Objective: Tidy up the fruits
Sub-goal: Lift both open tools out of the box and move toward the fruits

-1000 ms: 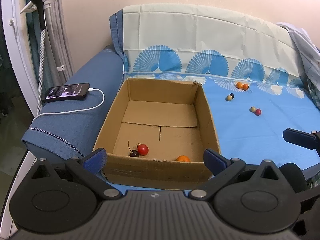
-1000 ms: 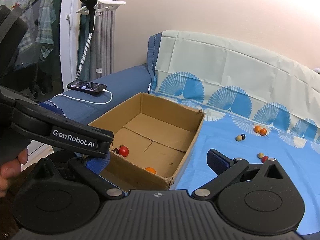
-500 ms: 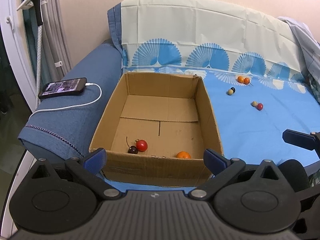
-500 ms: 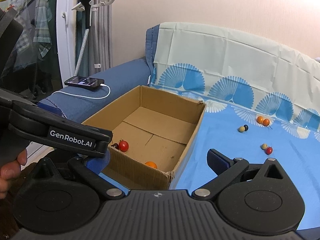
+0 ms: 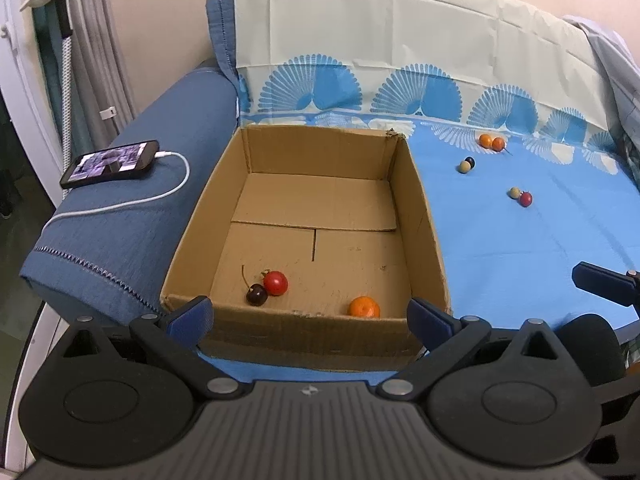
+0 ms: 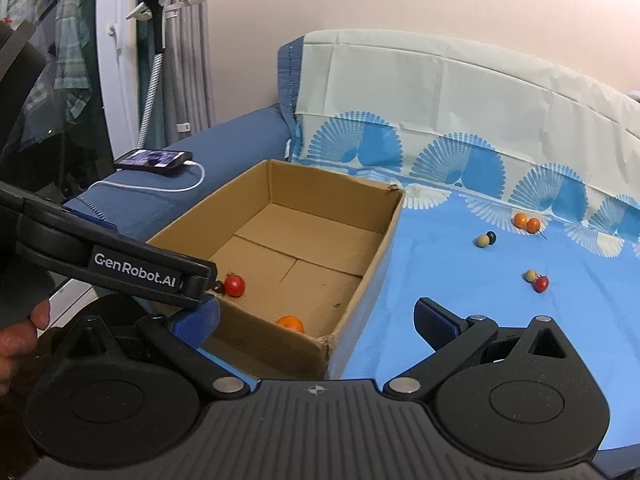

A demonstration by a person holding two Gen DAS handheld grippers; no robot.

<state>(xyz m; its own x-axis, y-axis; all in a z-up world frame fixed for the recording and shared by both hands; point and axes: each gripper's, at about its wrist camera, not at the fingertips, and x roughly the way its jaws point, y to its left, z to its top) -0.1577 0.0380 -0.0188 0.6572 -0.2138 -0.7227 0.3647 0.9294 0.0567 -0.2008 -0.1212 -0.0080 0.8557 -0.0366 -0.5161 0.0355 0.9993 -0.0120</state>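
Left wrist view: the left gripper (image 5: pixel 308 314) is hovering at the near edge of the open brown cardboard box (image 5: pixel 424 216), its blue-padded jaws spread wide and holding nothing. Inside the box, a dark cherry with a stem (image 5: pixel 256 294) is touching a red cherry tomato (image 5: pixel 275 283) near the near-left corner, and a small orange citrus fruit (image 5: pixel 363 307) is lying against the near wall. On the light blue sheet (image 5: pixel 500 248), toward its far edge, three pairs of small fruits are sitting well apart from the box: two orange ones (image 5: pixel 491 142), a beige and a dark one (image 5: pixel 467 164), a beige and a red one (image 5: pixel 521 196). The right gripper (image 6: pixel 316 320) is hanging beside the box's near-right corner, jaws likewise wide and empty. A black smartphone (image 5: pixel 110 164) with a white cable (image 5: pixel 160 196) is lying on the blue sofa arm (image 5: pixel 132 232).
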